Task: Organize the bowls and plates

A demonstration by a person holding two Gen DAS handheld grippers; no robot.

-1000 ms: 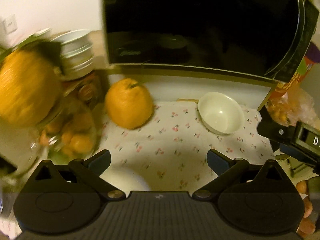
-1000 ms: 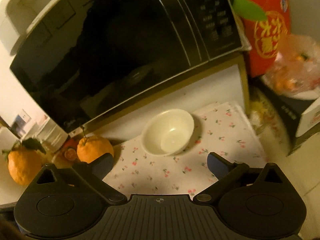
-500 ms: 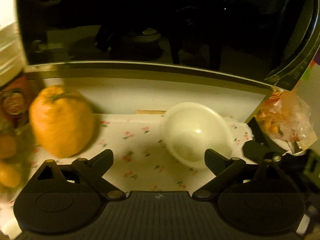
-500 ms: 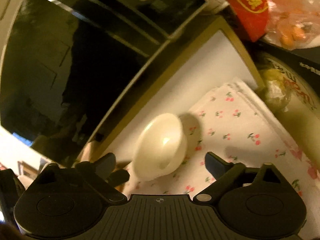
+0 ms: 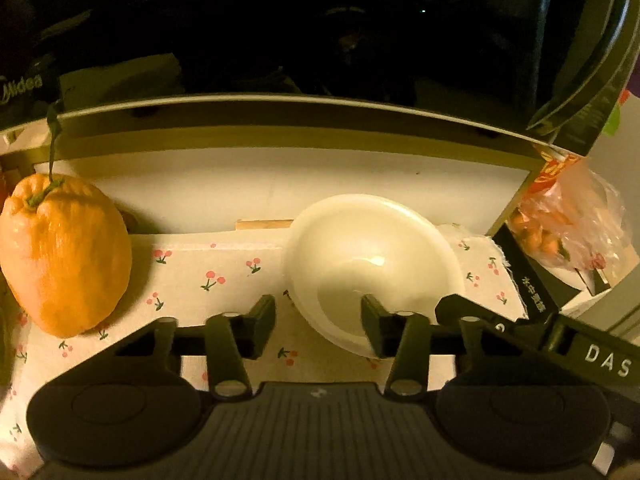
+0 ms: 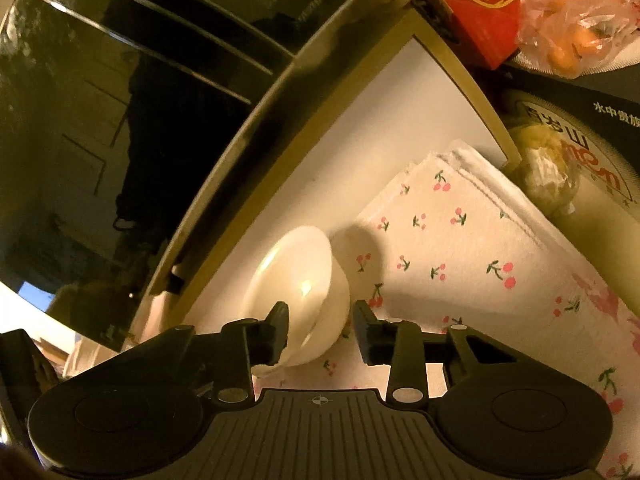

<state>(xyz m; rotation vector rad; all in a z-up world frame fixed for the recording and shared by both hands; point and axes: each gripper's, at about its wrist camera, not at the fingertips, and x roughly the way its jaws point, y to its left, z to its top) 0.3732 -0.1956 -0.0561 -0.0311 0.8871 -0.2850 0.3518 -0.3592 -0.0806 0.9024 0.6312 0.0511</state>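
Both grippers have closed in on the white bowl (image 5: 372,264) near the cherry-print cloth's (image 6: 460,248) back edge. Left gripper (image 5: 318,322) and right gripper (image 6: 320,332) each straddle its rim, jaws parted, not yet pinching. Next: close one, lift.

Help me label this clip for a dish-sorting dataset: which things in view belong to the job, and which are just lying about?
Belongs to the job:
white bowl
left tool
right tool

Just lying about:
large orange citrus fruit
microwave
cherry-print cloth
bag of small oranges
red packet
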